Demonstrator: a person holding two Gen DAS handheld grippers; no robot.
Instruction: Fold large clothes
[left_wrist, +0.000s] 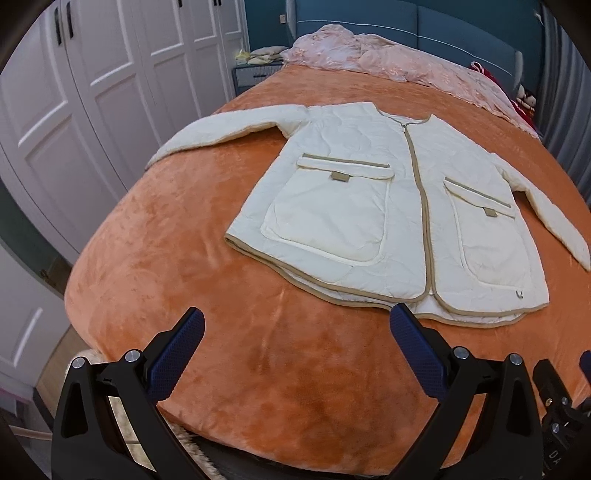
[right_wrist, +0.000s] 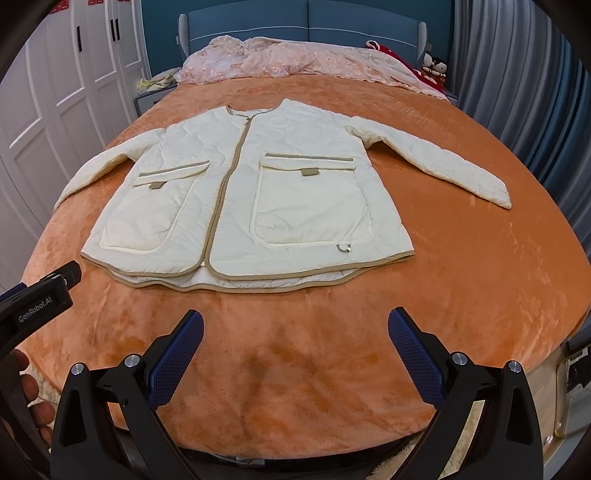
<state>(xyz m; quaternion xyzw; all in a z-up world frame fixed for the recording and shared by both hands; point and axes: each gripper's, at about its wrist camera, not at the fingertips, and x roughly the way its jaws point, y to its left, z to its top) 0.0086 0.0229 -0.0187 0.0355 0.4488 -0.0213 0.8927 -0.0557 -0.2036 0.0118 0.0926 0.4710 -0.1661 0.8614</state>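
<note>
Cream quilted jacket (right_wrist: 243, 192) flat, zipped (tan trim), sleeves spread; both hand-held grippers wide, empty.

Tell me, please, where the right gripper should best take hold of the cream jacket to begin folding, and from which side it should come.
Probably the cuff of the sleeve on the right of the jacket. That sleeve lies stretched away from the body on the orange blanket, its end free. The open right gripper could come from the outer right side, pinching across the cuff's edge.
</note>
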